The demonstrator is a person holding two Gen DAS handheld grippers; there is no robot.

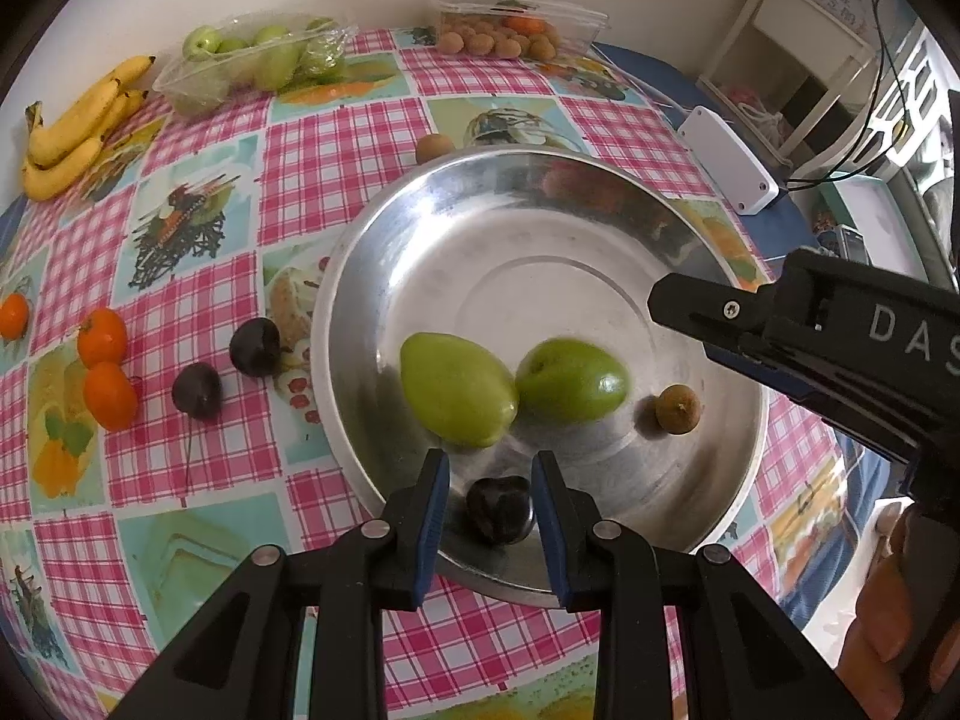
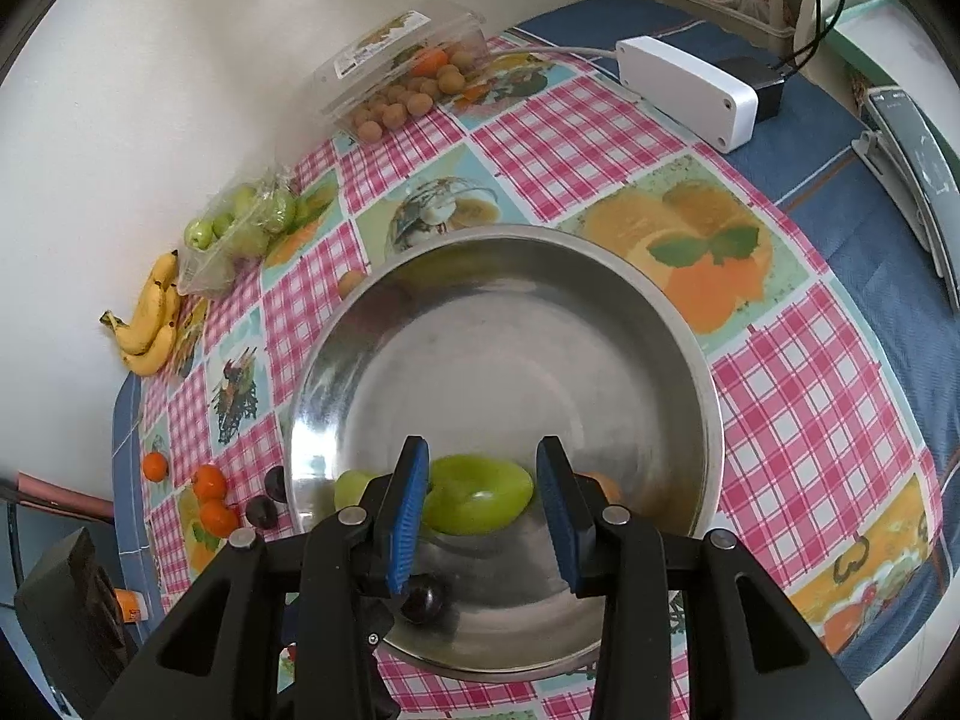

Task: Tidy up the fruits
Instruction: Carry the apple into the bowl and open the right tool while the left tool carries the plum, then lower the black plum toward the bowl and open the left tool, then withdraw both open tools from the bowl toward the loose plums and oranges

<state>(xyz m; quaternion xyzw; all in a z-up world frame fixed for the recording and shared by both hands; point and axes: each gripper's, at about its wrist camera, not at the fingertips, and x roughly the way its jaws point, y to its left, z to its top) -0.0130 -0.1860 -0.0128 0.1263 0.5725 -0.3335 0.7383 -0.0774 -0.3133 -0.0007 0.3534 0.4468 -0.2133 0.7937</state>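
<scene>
A steel bowl [image 1: 336, 276] [image 2: 714, 396] stands on the checked cloth. In it lie two green fruits [image 1: 459, 387] [image 1: 570, 381], a brown longan [image 1: 677, 409] and a dark plum [image 1: 499, 507] [image 2: 423, 597]. My left gripper [image 1: 489, 456] points down at the bowl's near side, shut on the plum, which sits low against the bowl's floor. Over the bowl's right side hovers my right gripper [image 1: 684, 330] [image 2: 482, 444], jaws apart and holding nothing. One green fruit [image 2: 480, 501] lies below and beyond its pads.
On the cloth left of the bowl lie two plums [image 1: 197, 390], three tangerines [image 1: 103, 337] and bananas [image 1: 78, 126]. A tray of green fruits [image 1: 252, 60], a longan box [image 1: 510, 18] and a loose longan [image 1: 435, 147] sit behind. A white box [image 1: 729, 159] lies right.
</scene>
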